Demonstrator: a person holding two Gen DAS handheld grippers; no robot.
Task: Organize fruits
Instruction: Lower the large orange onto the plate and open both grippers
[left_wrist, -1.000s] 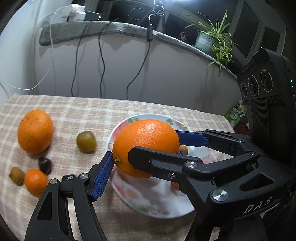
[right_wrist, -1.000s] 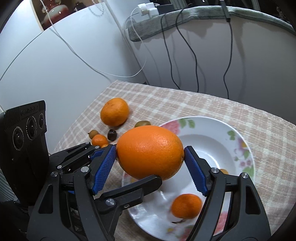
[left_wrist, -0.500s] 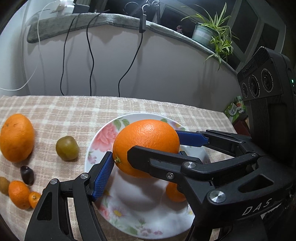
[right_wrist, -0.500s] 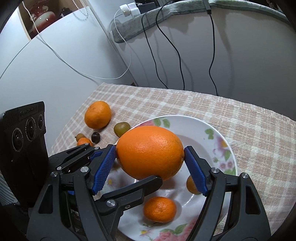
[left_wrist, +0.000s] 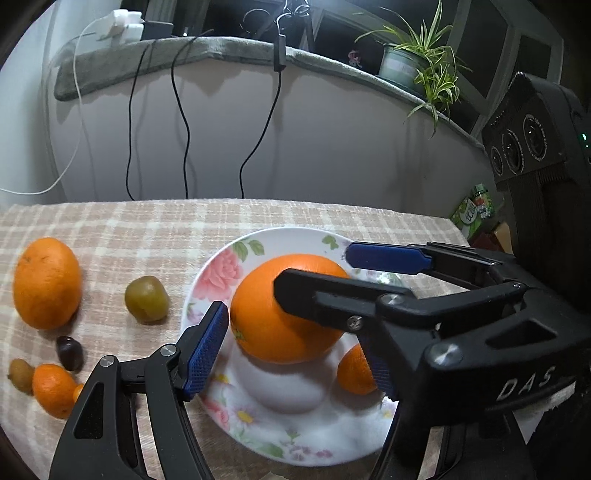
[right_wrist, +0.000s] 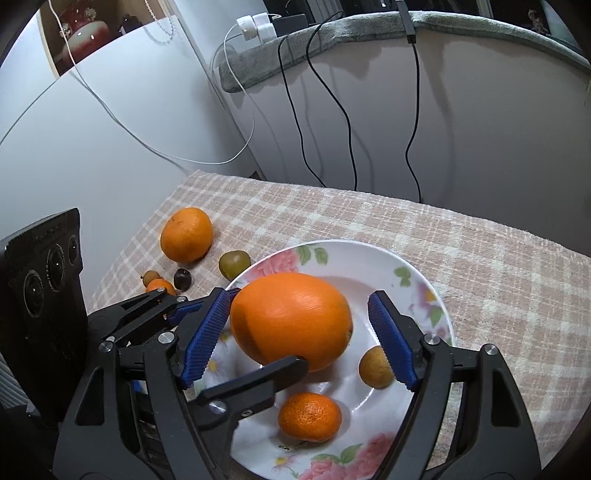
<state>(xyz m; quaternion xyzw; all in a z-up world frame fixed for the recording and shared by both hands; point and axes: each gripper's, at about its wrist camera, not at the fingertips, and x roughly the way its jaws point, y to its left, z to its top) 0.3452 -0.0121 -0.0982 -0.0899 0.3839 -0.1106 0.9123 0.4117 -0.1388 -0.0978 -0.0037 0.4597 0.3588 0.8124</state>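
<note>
Checked beige tablecloth (right_wrist: 443, 236) carries a floral white plate (right_wrist: 424, 284); the large round orange (right_wrist: 291, 321) sits on it. Right gripper (right_wrist: 299, 339) jaws are opening, pads clear; left gripper (left_wrist: 288, 306) grip cannot be determined. Released fruit may roll onto the small mandarin (right_wrist: 309, 416).

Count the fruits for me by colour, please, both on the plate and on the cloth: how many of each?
Orange: 5 (large orange, medium orange, plated tangerine, loose tangerine, tiny orange fruit, mostly hidden)
Green: 1 (green fruit)
Dark: 1 (dark fruit)
Brownish: 2 (plated brown fruit, loose brown fruit)
Total: 9
</note>
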